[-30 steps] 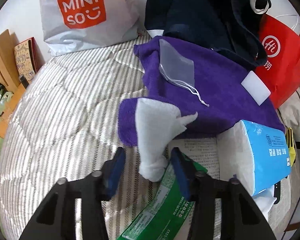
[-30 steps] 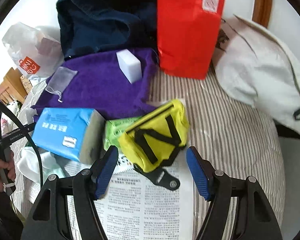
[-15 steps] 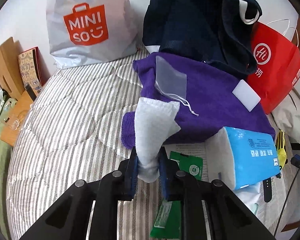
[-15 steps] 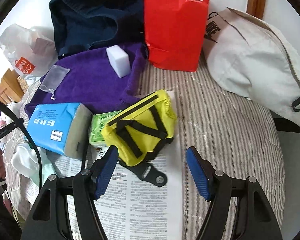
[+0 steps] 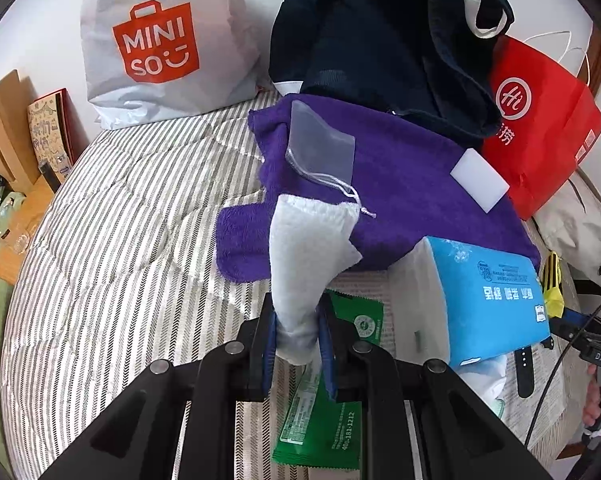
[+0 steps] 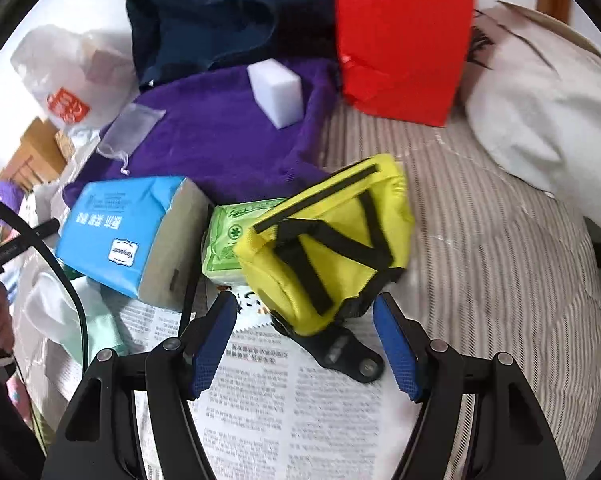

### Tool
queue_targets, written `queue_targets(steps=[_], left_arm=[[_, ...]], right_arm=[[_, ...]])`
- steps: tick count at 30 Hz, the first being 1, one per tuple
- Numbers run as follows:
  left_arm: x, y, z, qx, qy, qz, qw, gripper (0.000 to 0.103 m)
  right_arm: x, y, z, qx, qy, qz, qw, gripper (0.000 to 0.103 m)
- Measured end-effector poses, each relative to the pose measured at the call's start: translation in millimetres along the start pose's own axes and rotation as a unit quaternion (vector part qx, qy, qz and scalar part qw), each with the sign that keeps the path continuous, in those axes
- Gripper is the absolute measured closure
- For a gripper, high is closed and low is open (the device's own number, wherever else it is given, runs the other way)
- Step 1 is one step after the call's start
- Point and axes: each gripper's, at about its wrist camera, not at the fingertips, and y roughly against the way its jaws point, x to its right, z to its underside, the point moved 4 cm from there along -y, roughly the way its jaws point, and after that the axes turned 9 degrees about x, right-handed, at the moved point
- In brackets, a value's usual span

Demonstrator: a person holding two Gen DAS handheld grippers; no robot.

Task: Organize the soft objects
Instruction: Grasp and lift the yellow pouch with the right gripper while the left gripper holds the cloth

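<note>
Left claw [image 5: 296, 334] pinches a white cloth [image 5: 306, 256] by its lower end, lifted just before the purple towel [image 5: 412, 200] on the bed; right claw [image 6: 304, 334] gapes empty around a yellow pouch [image 6: 328, 236], seemingly to grab it.

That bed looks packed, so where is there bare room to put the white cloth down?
Free: the striped bedspread between the MINISO bag and purple towel, and the stripes between the yellow pouch and white bag. Crowded: around the tissue pack.
</note>
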Motion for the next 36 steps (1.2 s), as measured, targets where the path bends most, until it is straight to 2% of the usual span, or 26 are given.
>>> queue_targets(steps=[2, 3, 4, 6, 8, 12, 36], left_arm=[[-2, -1, 2, -0.003, 0.002, -0.002, 1.0000, 0.085], [-3, -1, 2, -0.005, 0.003, -0.003, 1.0000, 0.085], [-4, -1, 3, -0.006, 0.003, -0.005, 1.0000, 0.085], [-5, -2, 4, -0.007, 0.004, -0.006, 1.0000, 0.085], [-6, -2, 5, -0.008, 0.005, -0.004, 0.9999, 0.085], [-8, 0, 5, -0.005, 0.009, 0.001, 0.9999, 0.085], [7, 32, -11, 0.028, 0.011, 0.035, 0.9989, 0.085]], right_arm=[[-5, -5, -1, 0.007, 0.010, -0.002, 1.000, 0.036], [-8, -5, -2, 0.014, 0.016, -0.006, 1.000, 0.049], [-10, -4, -2, 0.019, 0.020, -0.012, 1.000, 0.072], [-12, -2, -1, 0.019, 0.024, -0.022, 0.999, 0.075], [-14, 2, 1, 0.026, 0.029, -0.030, 0.999, 0.082], [-13, 10, 2, 0.030, 0.013, -0.057, 0.998, 0.085], [-9, 56, -21, 0.080, 0.018, -0.050, 0.995, 0.085]])
